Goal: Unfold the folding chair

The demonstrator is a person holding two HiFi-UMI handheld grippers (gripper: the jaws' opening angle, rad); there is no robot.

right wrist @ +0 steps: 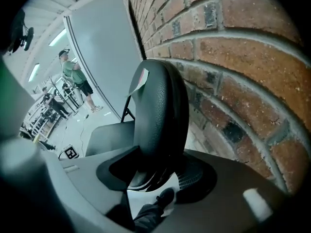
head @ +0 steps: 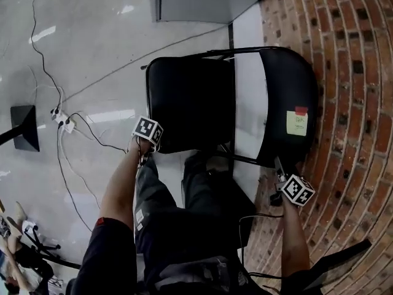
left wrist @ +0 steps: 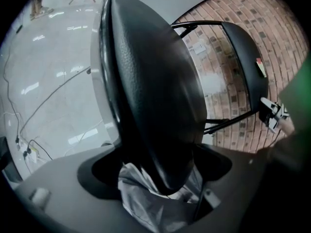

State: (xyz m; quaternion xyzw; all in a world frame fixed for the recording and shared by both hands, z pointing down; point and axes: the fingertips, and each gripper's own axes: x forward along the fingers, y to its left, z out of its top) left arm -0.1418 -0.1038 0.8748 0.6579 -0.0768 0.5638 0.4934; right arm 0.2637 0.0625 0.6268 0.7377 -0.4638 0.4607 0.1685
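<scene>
Head view: the folding chair (head: pixel 202 97) stands on the grey floor (head: pixel 92 54) beside the brick wall (head: pixel 356 72). Its seat (head: pixel 184 112) lies flat at centre and its backrest (head: pixel 288 97) is at the seat's 3 o'clock, carrying a yellow sticky note (head: pixel 296 123). Your left gripper (head: pixel 149 141) is at the seat's 7 o'clock corner and your right gripper (head: pixel 284 172) at the backrest's 6 o'clock end. Left gripper view: the jaws are spread wide with the padded seat edge between them, with a gap showing on each side, so they are not clamped. Right gripper view: the jaws are closed on the backrest's edge, with the wall close at 3 o'clock. Judgement: the unfolding looks nearly complete and you are at the settling step. The next move calls for confirming that the seat is fully down and the frame is braced. Then let go of the backrest and draw both grippers clear without nudging the chair toward the wall.
</scene>
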